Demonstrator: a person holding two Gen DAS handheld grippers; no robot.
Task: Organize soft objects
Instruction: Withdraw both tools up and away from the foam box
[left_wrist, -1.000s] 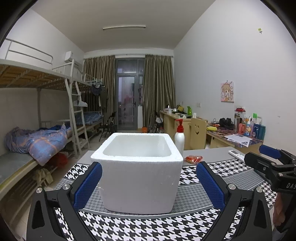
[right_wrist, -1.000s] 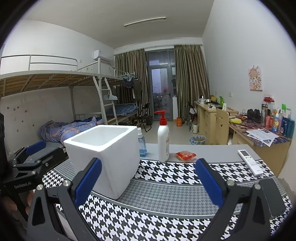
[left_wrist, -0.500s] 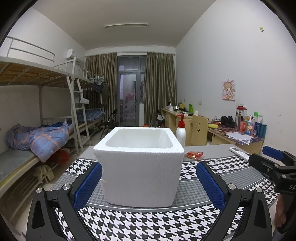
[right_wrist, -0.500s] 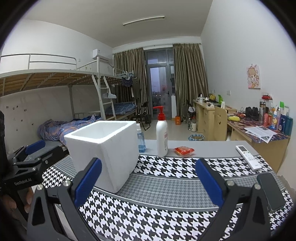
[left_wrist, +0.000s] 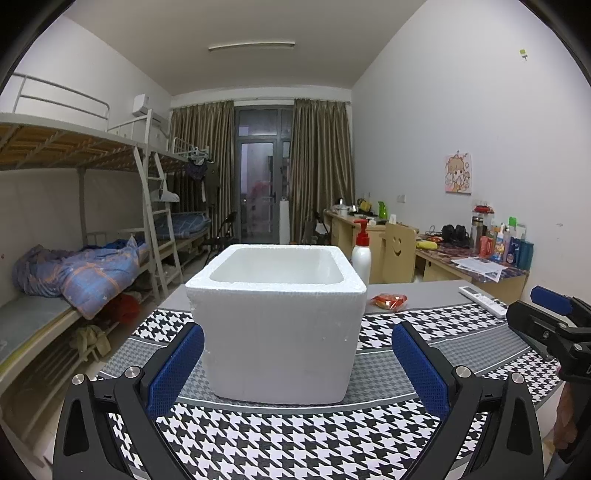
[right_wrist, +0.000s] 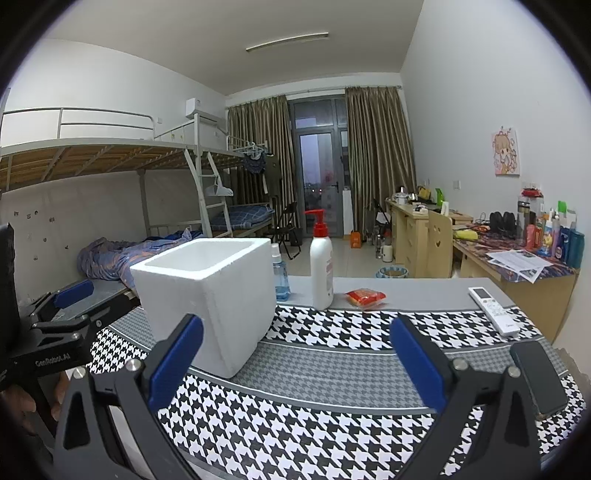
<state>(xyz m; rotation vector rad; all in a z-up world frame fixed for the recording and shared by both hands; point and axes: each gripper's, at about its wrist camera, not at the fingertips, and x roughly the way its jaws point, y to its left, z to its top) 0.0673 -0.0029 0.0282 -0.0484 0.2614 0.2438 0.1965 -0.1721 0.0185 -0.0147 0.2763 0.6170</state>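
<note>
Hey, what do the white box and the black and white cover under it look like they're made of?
White box: probably expanded foam, matte, judging by its grainy beaded surface, thick walls and crumbly rim.
Black and white cover: looks like woven cloth with a houndstooth pattern, matte; the weave itself is too fine to confirm.

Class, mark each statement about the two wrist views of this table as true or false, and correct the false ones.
1. The left tongs are shut on the white foam box. False: they are open and hold nothing; the box stands ahead of them.
2. The white pump bottle with a red top stands upright on the table. True.
3. The small red packet lies inside the foam box. False: it lies on the grey tabletop, right of the pump bottle.
4. The white remote control lies on the table's right side. True.
5. The right tongs hold the black phone. False: they are open and empty; the phone lies on the houndstooth cloth.
</note>
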